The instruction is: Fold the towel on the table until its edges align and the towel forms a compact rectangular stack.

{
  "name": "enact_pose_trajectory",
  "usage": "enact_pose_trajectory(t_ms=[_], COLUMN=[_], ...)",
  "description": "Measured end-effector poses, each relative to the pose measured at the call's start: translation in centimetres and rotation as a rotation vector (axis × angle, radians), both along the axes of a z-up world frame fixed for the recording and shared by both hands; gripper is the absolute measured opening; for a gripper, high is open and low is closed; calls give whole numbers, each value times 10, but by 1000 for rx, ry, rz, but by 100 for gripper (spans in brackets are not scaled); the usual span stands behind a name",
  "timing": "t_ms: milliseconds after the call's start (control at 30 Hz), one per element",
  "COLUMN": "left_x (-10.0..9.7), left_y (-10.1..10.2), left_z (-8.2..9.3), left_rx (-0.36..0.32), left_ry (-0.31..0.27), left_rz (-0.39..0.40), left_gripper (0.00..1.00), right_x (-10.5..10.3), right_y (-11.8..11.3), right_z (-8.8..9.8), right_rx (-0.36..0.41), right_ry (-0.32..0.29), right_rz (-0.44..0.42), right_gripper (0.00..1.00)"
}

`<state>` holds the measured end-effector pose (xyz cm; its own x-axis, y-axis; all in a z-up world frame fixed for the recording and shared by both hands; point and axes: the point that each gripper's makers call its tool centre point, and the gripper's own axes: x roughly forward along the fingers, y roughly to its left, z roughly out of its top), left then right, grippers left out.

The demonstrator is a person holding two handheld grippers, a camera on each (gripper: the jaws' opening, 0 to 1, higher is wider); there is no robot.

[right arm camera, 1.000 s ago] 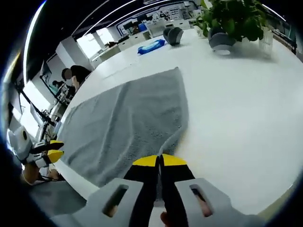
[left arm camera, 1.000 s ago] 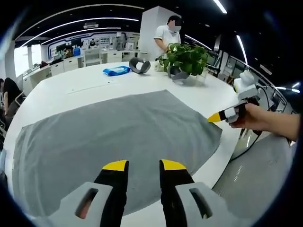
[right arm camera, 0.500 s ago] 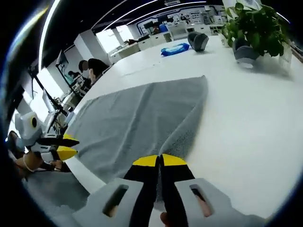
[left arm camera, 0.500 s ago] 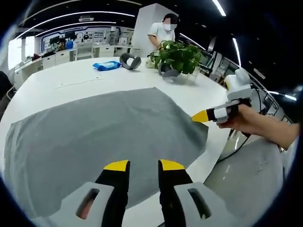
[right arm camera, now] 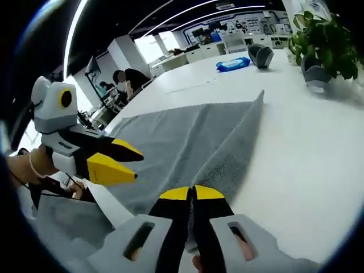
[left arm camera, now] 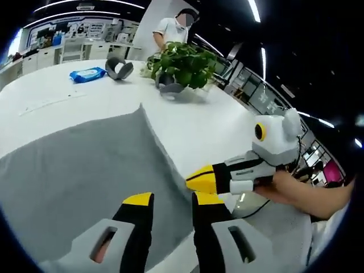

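Towel [left arm camera: 74, 170]: grey, spread flat on the white table [left arm camera: 187, 119], short of the plant [left arm camera: 181, 63].
Right gripper [right arm camera: 191, 193]: jaws closed, pinching the towel's near corner.
Left gripper [left arm camera: 172, 198]: jaws parted, empty, above the towel's near edge.
Advice: left should pinch its own corner before both carry the fold toward the plant, edges level.

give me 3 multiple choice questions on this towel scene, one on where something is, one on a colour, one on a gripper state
1. Where is the blue packet?
A. on the towel
B. on the bare table beyond the towel
C. in the plant pot

2. What colour is the towel?
A. grey
B. red
C. green

3. How is the right gripper?
A. wide open
B. shut on the towel
C. holding the plant

Answers: 1 B, it lies on the white table past the towel's far edge. 2 A, the cloth is grey in both views. 3 B, its jaws meet with cloth between them.
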<state>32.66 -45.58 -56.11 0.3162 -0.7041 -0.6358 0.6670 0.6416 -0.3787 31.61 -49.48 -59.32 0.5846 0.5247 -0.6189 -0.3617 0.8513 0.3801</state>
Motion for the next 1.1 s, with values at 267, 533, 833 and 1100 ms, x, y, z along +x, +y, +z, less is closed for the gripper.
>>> enact_pose_trajectory(t_ms=[267, 533, 833, 1100], left_x=[5, 15, 32, 45], left_y=[-16, -23, -18, -9], left_z=[-24, -33, -44, -44], left_rx=[30, 14, 18, 15], left_ry=[70, 119, 155, 137], left_rz=[-13, 34, 108, 160], left_gripper=[26, 24, 17, 11], right_x=[-4, -9, -19, -24], right_y=[10, 21, 40, 51], right_z=[-2, -2, 1, 9], right_rx=[4, 0, 4, 80], right_ry=[5, 2, -12, -11], right_rz=[49, 105, 198, 236], right_gripper=[0, 0, 0, 0])
